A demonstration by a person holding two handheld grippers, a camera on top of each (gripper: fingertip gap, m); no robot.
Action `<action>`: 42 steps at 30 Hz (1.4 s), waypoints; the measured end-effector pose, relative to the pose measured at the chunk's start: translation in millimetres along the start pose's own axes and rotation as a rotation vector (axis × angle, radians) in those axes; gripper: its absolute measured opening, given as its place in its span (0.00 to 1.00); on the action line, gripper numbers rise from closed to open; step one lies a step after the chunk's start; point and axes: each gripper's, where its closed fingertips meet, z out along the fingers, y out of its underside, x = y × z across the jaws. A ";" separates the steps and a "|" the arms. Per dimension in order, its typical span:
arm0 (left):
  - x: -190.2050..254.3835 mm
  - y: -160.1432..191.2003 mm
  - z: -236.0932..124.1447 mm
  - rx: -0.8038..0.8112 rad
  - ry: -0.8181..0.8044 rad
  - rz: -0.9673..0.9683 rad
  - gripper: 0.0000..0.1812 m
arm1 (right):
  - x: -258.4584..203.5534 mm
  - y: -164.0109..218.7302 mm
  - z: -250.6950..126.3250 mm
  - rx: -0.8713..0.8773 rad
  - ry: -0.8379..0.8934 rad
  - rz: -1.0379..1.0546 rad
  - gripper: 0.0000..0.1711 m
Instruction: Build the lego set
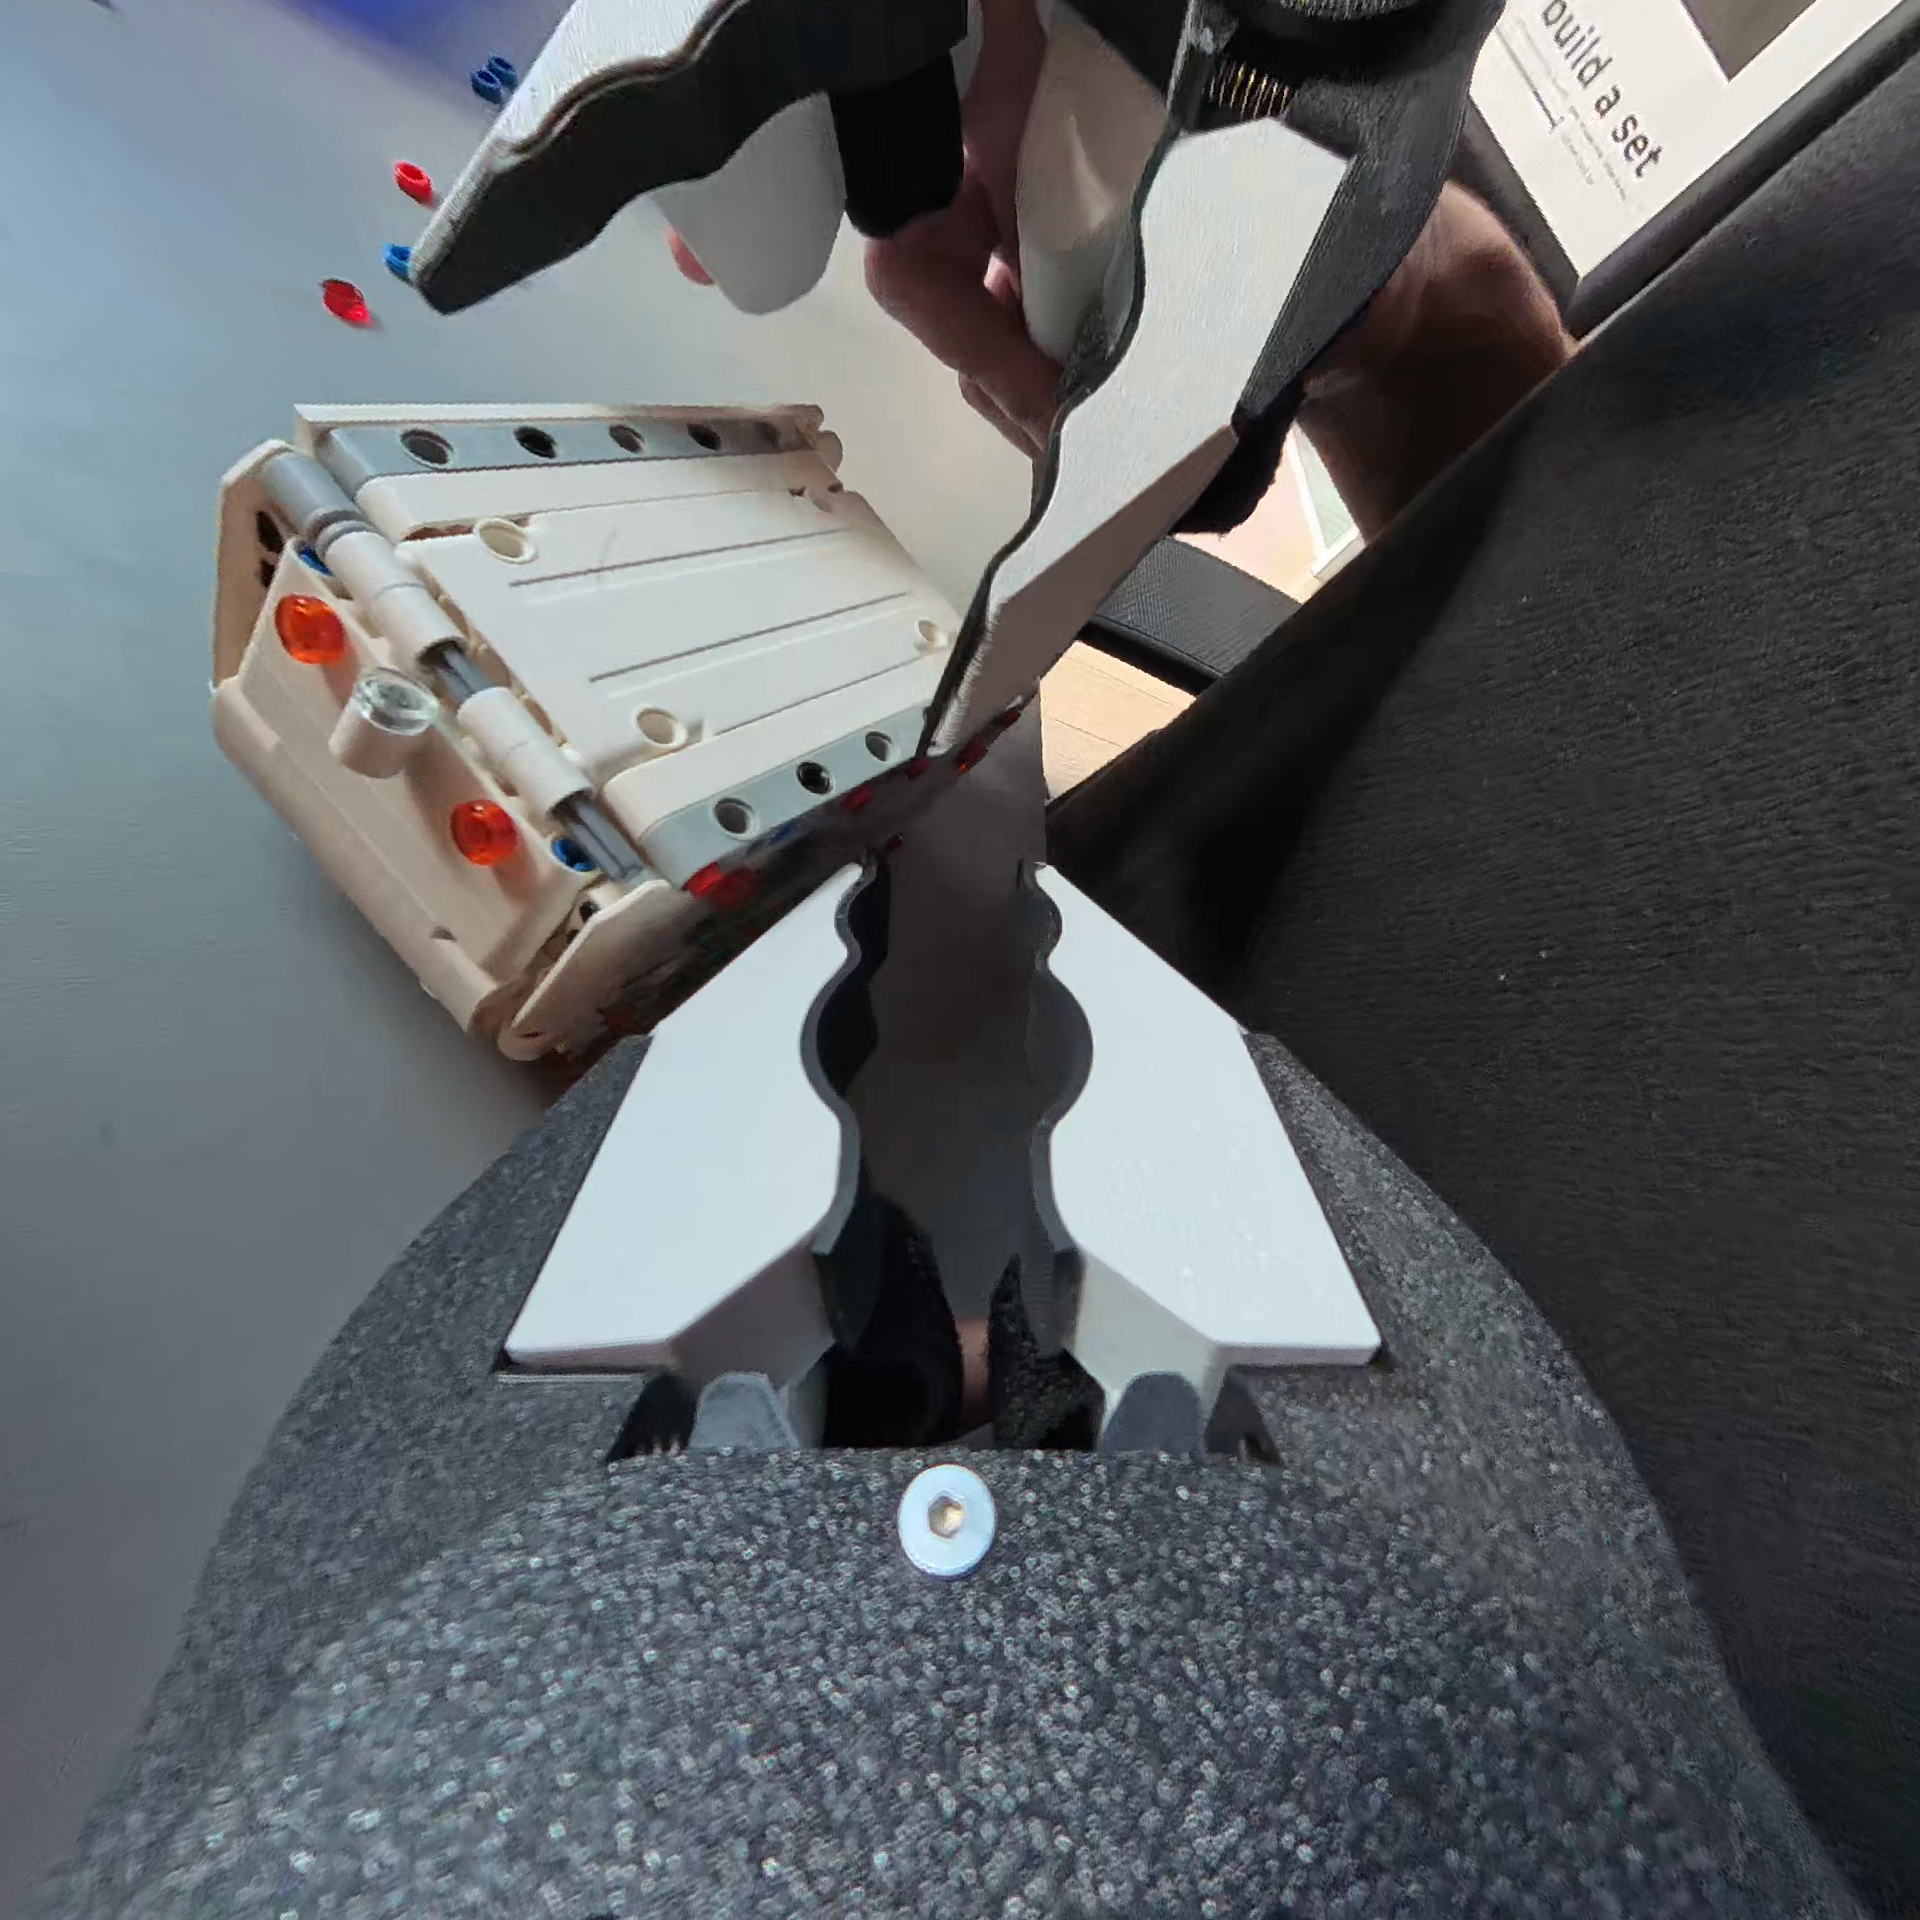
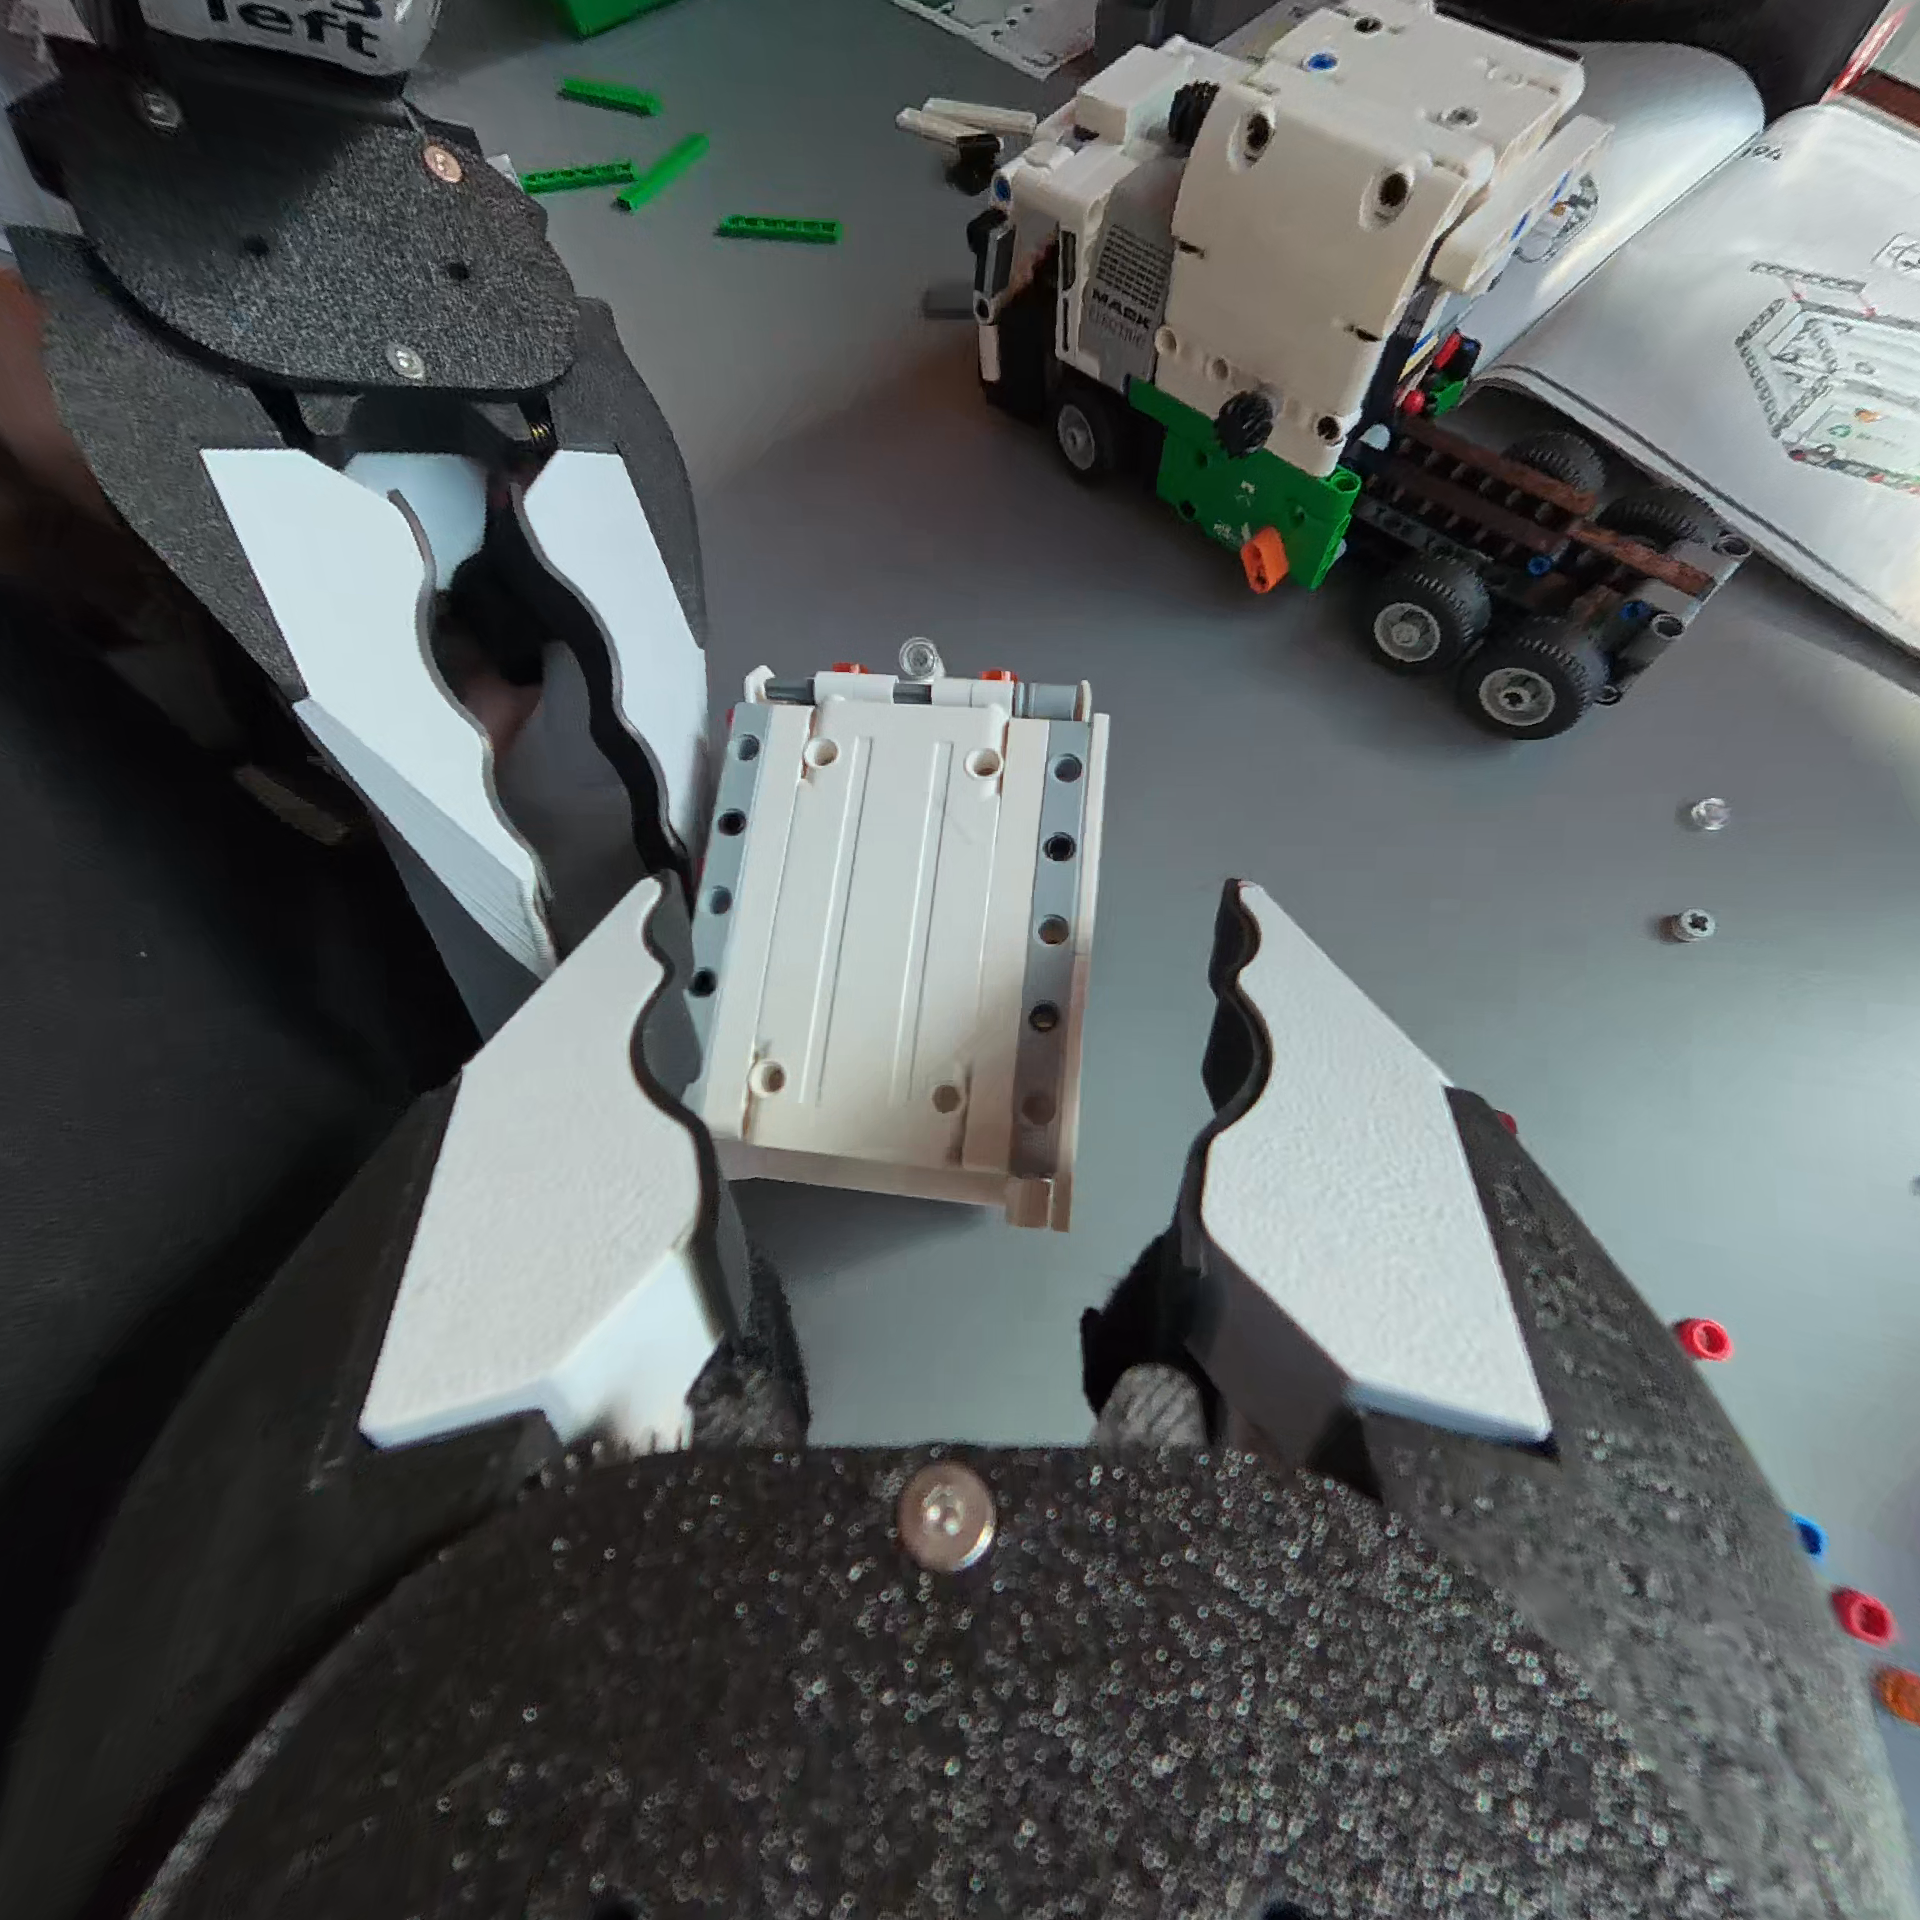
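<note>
The truck [image 2: 1299, 343] stands largely built with bare frame behind its cab, while the white box section [image 2: 894, 935] lies unattached nearer than it, between the wide-open, empty right gripper [image 2: 945, 904] and the narrowly parted, empty left gripper [image 1: 951, 878].

Right tongs [image 2: 956, 1049] gape around the white lego panel block [image 2: 894, 935] on the grey table [image 2: 1351, 935]; left tongs [image 2: 613, 842] touch its edge
</note>
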 end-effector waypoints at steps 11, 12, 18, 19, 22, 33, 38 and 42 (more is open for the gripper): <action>-16.9 10.4 -72.4 0.070 -0.189 0.060 0.12 | -16.5 -3.8 30.3 -0.114 -0.070 -0.024 0.50; -20.2 12.5 -80.4 0.078 -0.231 0.059 0.12 | -18.2 -6.9 32.5 -0.114 -0.112 -0.022 0.50; -42.6 43.0 -139.9 0.091 -0.507 -0.018 0.14 | -20.9 -26.5 58.9 -0.134 -0.255 -0.157 0.49; -44.4 49.0 -148.4 0.090 -0.546 -0.030 0.14 | -22.1 -29.3 62.5 -0.144 -0.278 -0.185 0.49; -42.6 60.7 -163.4 0.117 -0.613 -0.058 0.14 | -24.5 -35.0 72.0 -0.171 -0.340 -0.225 0.49; -27.3 62.9 -152.0 0.195 -0.589 -0.041 0.15 | -7.5 -21.3 41.0 -0.176 -0.203 -0.315 0.60; -25.2 62.9 -146.6 0.160 -0.590 -0.010 0.15 | -4.7 -10.7 51.8 -0.187 -0.142 -0.350 0.53; -18.2 64.4 -143.7 0.152 -0.600 0.003 0.15 | -4.5 -13.8 54.7 -0.193 -0.176 -0.362 0.51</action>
